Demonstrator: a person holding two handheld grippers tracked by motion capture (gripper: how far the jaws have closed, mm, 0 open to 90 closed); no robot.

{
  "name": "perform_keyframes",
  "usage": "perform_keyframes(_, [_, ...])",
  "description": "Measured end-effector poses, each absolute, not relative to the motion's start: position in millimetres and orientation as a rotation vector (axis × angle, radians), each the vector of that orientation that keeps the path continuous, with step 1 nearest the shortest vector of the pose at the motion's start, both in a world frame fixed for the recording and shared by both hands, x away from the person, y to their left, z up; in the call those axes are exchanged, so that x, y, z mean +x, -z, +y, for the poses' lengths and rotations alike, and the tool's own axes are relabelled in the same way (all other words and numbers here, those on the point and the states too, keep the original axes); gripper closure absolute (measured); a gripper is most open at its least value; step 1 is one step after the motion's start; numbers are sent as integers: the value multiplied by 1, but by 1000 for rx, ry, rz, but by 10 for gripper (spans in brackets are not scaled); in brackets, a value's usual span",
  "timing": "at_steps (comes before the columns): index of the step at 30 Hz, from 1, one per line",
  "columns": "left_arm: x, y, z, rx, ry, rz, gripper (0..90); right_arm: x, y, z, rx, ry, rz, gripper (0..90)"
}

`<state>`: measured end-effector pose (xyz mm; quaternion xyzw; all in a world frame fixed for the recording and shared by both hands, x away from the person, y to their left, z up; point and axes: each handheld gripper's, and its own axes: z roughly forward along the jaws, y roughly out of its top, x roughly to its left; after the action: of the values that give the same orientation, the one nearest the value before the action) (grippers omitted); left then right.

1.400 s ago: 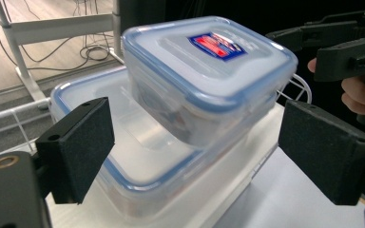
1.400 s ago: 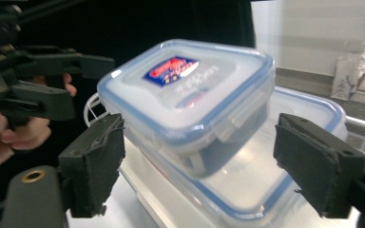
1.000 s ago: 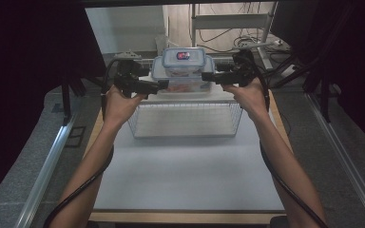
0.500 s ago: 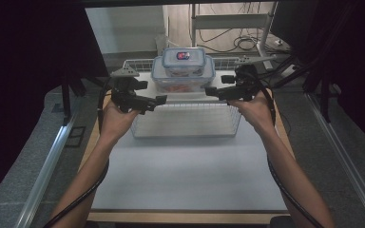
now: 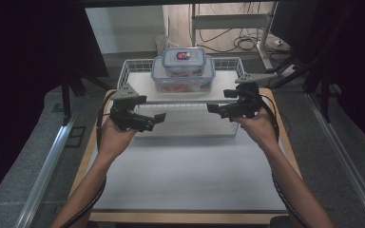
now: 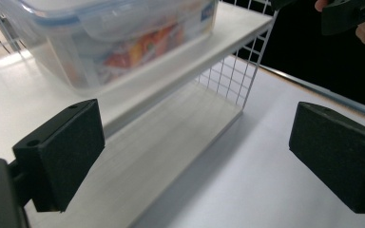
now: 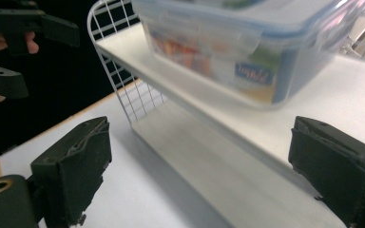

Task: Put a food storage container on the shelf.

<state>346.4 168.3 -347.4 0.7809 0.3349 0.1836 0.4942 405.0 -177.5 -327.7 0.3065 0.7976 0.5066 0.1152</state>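
From above, both the left hand-held gripper (image 5: 159,117) and the right hand-held gripper (image 5: 212,108) are hanging wide and empty before the wire rack (image 5: 132,68), whose shelf is carrying two stacked boxes (image 5: 183,75); the small top box (image 5: 184,60) is risking a slide if bumped. Up close, the large box (image 7: 228,47) is showing a blue label too blurred to read.

Table (image 5: 185,185) with white top carries a white wire shelf rack (image 5: 128,76). On its white shelf board (image 5: 140,88): large clear lidded box (image 5: 183,80), smaller box (image 5: 184,61) stacked on top.
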Motion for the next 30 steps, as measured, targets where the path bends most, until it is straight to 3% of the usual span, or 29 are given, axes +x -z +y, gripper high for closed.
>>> perform_keyframes(30, [306,415,159,1943,-462,806,32,360,390,-164,803,-1357,2357,16])
